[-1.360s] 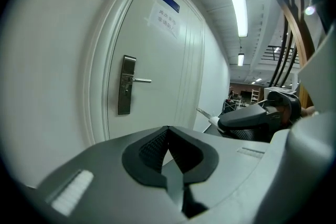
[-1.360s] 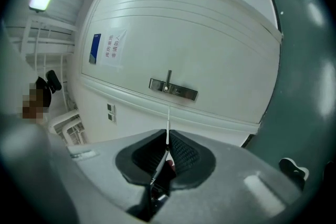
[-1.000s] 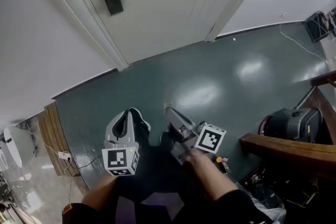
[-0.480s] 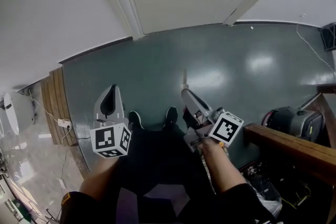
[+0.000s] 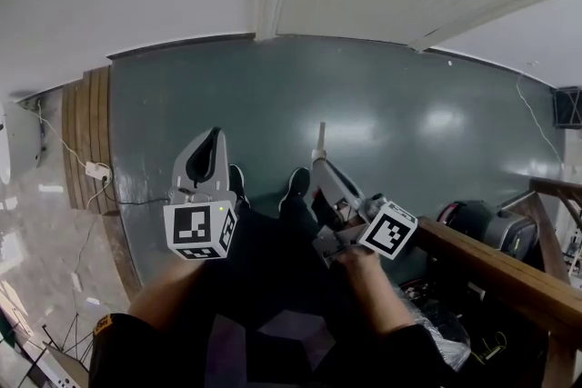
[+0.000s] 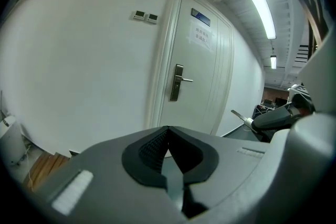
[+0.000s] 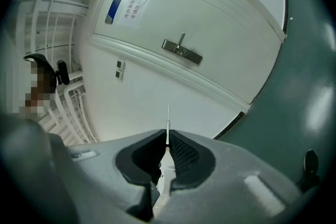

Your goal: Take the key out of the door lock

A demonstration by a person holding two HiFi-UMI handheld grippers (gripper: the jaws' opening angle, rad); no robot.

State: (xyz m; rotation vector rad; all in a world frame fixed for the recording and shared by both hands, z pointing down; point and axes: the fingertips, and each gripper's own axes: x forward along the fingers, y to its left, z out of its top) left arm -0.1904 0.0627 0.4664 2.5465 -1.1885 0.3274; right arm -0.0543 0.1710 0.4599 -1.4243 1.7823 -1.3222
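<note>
Key (image 7: 168, 114) is pinched in right claw (image 7: 168, 136), jaws clamped on it, blade poking to 12 o'clock, clear of door lock (image 7: 181, 52). Since a second ago the lock slid to head view's 12 o'clock edge: person backing off, extraction looks done. Left claw (image 6: 168, 131) closed, empty. Both held low, pointing forward.

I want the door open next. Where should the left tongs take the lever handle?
Take the lever by its free end, away from the lock plate. It juts out level, so come straight at the door face, one jaw above, one below. Open the shut left tongs first. The right tongs hold the key.
</note>
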